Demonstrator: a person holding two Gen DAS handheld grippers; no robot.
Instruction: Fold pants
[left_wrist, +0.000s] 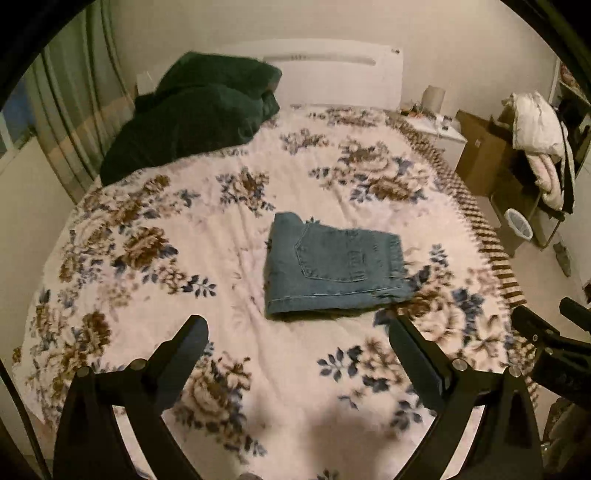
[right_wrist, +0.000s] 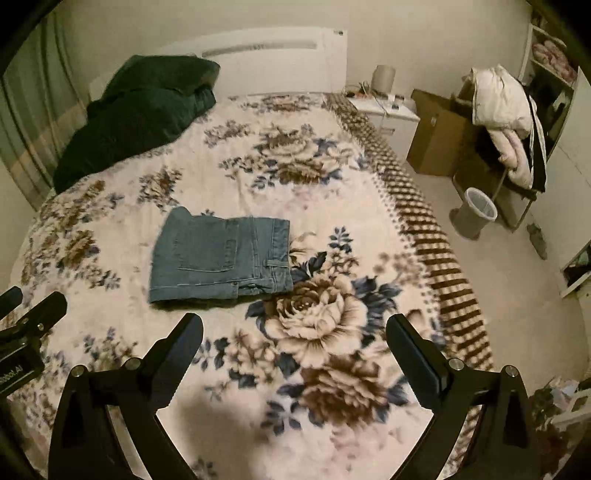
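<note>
My jeans (left_wrist: 334, 267) lie folded into a compact packet mid-bed on the floral blanket (left_wrist: 184, 229) (pocket side up). My left tongs (left_wrist: 295, 332) and right tongs (right_wrist: 294, 330) both hang spread and empty above it; I judge nothing remains.

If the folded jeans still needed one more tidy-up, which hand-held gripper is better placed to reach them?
Probably the left hand-held gripper: the folded jeans lie almost straight ahead of its open jaws. From the right hand-held gripper, also open, they sit off to the left.
</note>
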